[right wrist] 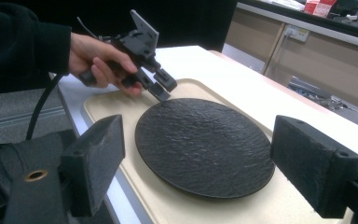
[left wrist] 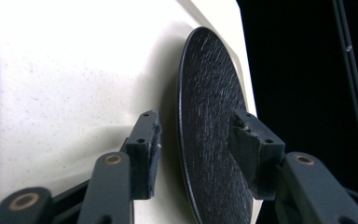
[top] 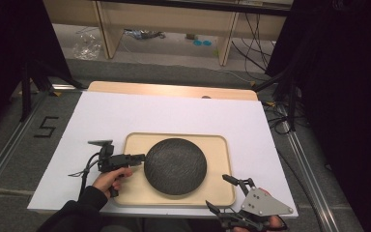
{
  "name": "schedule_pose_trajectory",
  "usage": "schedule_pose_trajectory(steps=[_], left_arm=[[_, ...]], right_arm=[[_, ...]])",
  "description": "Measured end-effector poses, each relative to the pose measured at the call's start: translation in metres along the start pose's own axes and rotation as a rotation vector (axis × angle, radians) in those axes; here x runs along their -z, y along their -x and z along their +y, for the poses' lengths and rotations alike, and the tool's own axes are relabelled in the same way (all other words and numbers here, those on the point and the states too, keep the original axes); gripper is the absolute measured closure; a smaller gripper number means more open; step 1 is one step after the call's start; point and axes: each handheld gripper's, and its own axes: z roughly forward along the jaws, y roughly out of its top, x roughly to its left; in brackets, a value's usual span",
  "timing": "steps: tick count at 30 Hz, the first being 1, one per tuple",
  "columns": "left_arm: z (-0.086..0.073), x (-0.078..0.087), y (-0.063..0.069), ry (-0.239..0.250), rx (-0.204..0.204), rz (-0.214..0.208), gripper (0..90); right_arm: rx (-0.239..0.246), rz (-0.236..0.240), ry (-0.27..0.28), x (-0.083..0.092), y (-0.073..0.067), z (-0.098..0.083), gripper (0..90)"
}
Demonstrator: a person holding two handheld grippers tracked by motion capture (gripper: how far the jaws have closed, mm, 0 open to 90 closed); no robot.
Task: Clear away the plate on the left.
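plate [top: 175, 166]: lower centre, flat on tray [top: 222, 145] | left gripper [top: 137, 158]: jaws half open astride plate's left rim, apparently not pressing | right gripper [top: 226, 192]: lower right, wide open, empty | progress: plate seems placed; left gripper not withdrawn

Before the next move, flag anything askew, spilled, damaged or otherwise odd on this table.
Nothing stands out. The black plate lies flat in the beige tray, whole, with nothing spilled on it. The left gripper has its jaws apart astride the plate's rim without pressing on it. The right gripper is open near the tray's corner.
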Motion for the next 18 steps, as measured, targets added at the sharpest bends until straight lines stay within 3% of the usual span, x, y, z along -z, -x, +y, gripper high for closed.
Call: schedule_pose_trajectory(steps=[12,16,18], left_arm=[[0.007,0.015,0.002,0.042,-0.004,0.014,44.0],[0.011,0.024,0.007,0.060,-0.057,0.049,42.8],[0.012,0.030,0.011,0.077,-0.068,0.036,42.5]], right_arm=[[-0.002,-0.001,-0.005,0.001,0.005,-0.003,18.9],[-0.011,-0.004,0.007,0.001,0.006,-0.003,18.9],[-0.008,0.002,0.000,0.001,0.007,-0.003,18.9]])
